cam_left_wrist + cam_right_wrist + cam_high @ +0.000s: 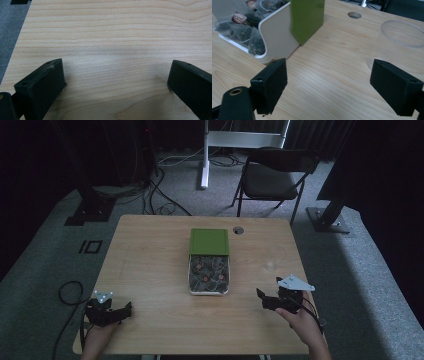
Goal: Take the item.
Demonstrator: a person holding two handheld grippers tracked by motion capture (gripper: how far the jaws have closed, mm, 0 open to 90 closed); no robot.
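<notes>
A white box (pixel 208 291) with a green sliding lid (pixel 209 241) lies in the middle of the wooden table (pixel 150 265), half open, with several tea bags (pixel 209 272) inside. A clear glass (pixel 271 266) stands to its right. My left gripper (pixel 129 309) rests open near the front left edge, its jaws wide over bare wood (pixel 115 75). My right gripper (pixel 260 296) is open near the front right; in the right gripper view the box (pixel 277 37), its lid (pixel 308 17), the tea bags (pixel 239 27) and the glass (pixel 397 45) lie ahead of its jaws.
A round cable hole (pixel 238 230) sits in the table behind the box. A black folding chair (pixel 275 175) and a white stand (pixel 205 155) are beyond the far edge. Cables lie on the grey carpet (pixel 45 270) at the left.
</notes>
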